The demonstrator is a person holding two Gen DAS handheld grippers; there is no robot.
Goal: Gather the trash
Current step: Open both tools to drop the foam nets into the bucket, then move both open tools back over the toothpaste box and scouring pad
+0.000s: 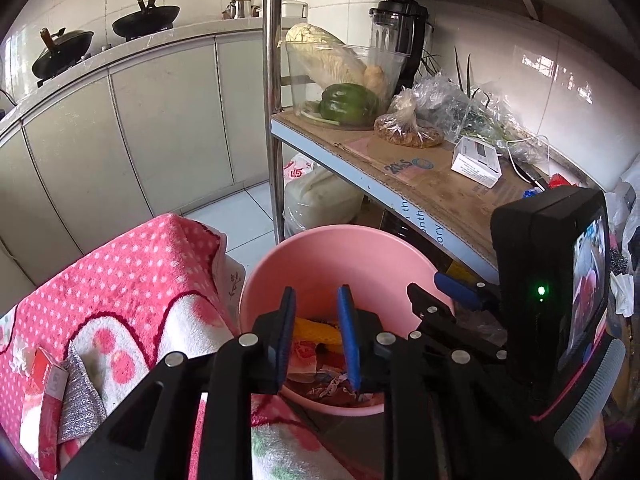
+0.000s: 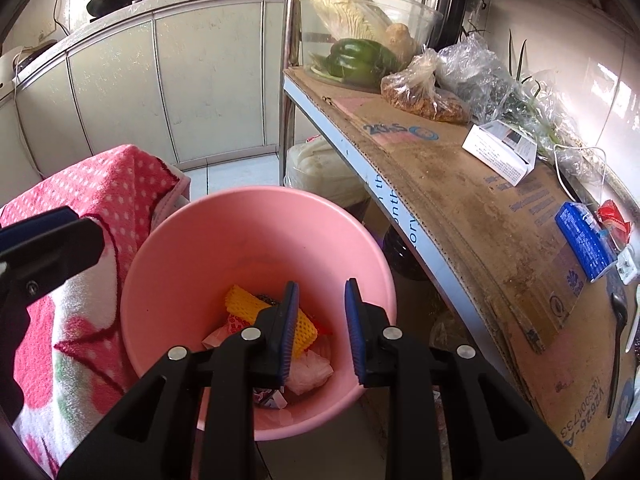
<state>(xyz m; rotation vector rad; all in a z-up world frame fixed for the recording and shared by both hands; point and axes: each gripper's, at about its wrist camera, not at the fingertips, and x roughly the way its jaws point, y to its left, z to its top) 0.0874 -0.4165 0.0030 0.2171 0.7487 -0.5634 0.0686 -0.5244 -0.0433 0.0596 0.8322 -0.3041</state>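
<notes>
While we hover over the pink bin [image 2: 256,248], both grippers point down into its mouth, and both are released with nothing between their blue pads. Our right gripper [image 2: 322,332] hangs above the bin's near half, its fingers apart over the trash. Our left gripper [image 1: 316,336] sits at the bin's near-left rim, fingers likewise spread; in the right view it shows just left of the bin, over the towel [image 2: 100,184].

Trash lies at the bin's bottom: a yellow foam net [image 2: 240,300], a crumpled white wrapper [image 2: 310,372] nearer to us, and red-printed scraps [image 2: 234,326] touching the net. More scraps [image 1: 332,382] show in the left view.

Right of the bin runs a shelf [image 2: 460,184] lined with cardboard, carrying a white box [image 2: 500,152], a blue pack [image 2: 584,244] and a clear tub [image 2: 360,32] of vegetables. Left of the bin, on the towel, lie a red box [image 1: 46,384] and a silver cloth [image 1: 80,404].
</notes>
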